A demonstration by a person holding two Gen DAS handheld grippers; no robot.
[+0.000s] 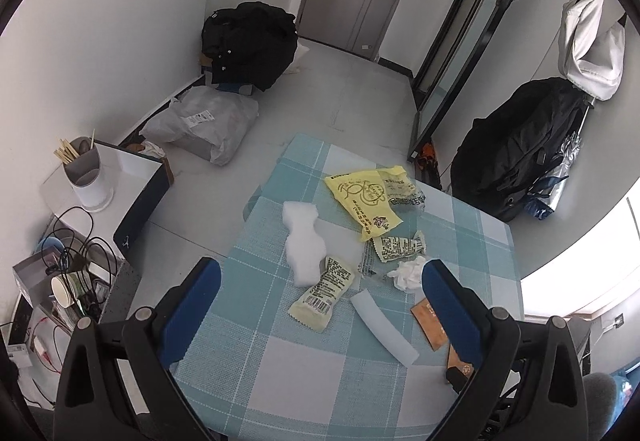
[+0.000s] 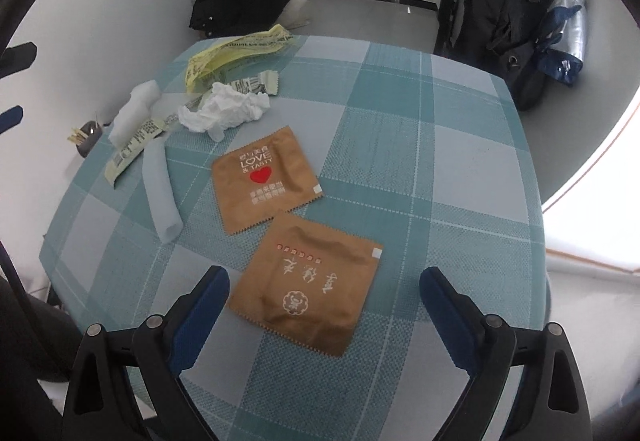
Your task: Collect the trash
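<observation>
Fingers (image 2: 208,301) of right gripper (image 2: 324,305) spread wide, empty, above brown sachet (image 2: 306,289); left gripper (image 1: 320,297) likewise. Risk: flat foil slips from pads.

A: How does the left gripper (image 1: 320,281) stand?
B: Jaws spread wide, blue pads (image 1: 192,297) apart, nothing between them, above the table's near-left part.
A: The right gripper (image 2: 324,293)?
B: Likewise wide apart and holding nothing, over the near edge.

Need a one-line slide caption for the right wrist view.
Open right gripper hovers over a brown packet on the checked tablecloth, more trash beyond.
</observation>
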